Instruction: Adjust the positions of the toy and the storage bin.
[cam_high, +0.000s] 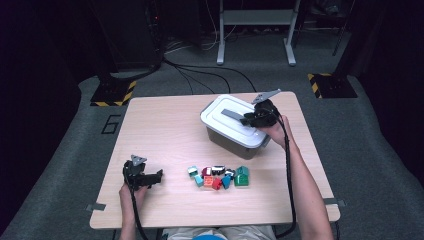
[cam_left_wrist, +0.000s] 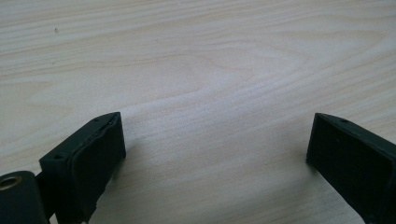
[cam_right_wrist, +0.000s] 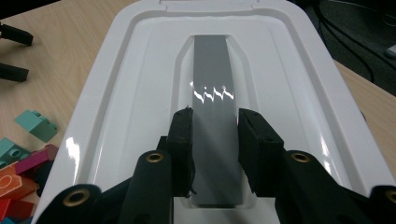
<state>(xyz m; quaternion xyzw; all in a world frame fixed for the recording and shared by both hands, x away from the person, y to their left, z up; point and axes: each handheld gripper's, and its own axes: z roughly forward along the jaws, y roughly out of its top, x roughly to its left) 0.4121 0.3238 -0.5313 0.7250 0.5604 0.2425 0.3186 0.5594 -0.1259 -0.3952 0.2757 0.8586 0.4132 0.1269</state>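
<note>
A grey storage box (cam_high: 227, 141) with a white lid (cam_high: 224, 120) stands at the back right of the table. Down the middle of the lid (cam_right_wrist: 135, 79) runs a flat grey handle (cam_right_wrist: 212, 70). My right gripper (cam_right_wrist: 215, 149) reaches in from the right and is shut on that handle (cam_high: 231, 114), one black pad on each long side. At the front left, my left gripper (cam_high: 159, 177) rests low over bare wood, jaws wide open (cam_left_wrist: 215, 144) with nothing between them. It is also seen at the far left of the right gripper view, as the left gripper (cam_right_wrist: 11, 51).
Several small coloured bricks (cam_high: 220, 176) lie in a cluster in front of the box, among them a green house-shaped piece (cam_high: 242, 176); the bricks (cam_right_wrist: 25, 149) are beside the lid. The wooden table (cam_left_wrist: 196, 56) has bare room at the left and back left.
</note>
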